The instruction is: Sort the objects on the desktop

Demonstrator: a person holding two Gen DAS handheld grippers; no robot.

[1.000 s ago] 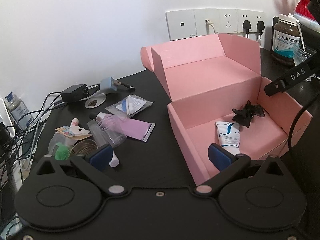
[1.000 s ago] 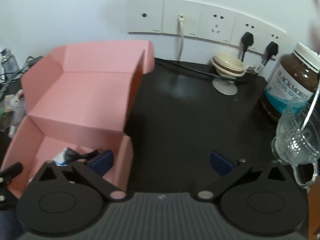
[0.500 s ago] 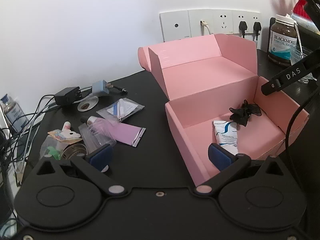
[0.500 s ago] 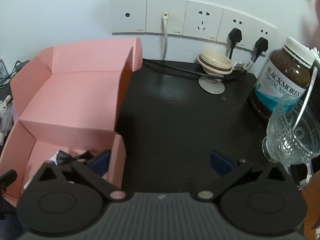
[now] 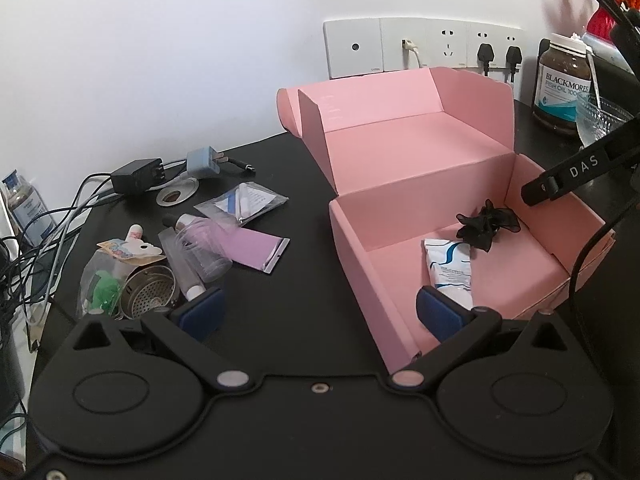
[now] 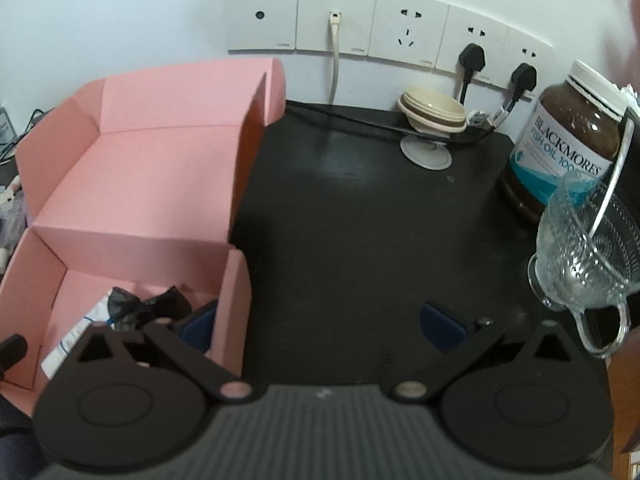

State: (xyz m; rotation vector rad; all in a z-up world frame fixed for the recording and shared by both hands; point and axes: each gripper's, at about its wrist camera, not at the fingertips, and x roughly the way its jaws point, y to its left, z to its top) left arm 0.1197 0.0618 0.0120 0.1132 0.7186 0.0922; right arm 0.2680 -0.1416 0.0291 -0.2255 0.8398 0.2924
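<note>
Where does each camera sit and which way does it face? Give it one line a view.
Left wrist: on the left gripper, above the desk's left part, facing the pink box and clutter pile; its open fingers show.
Right wrist: on the right gripper, facing the wall sockets and brown jar; its open fingers show.
Shared: pink box, sockets, jar.

Bright even indoor light, soft shadows, fisheye-bent edges, slight blur
</note>
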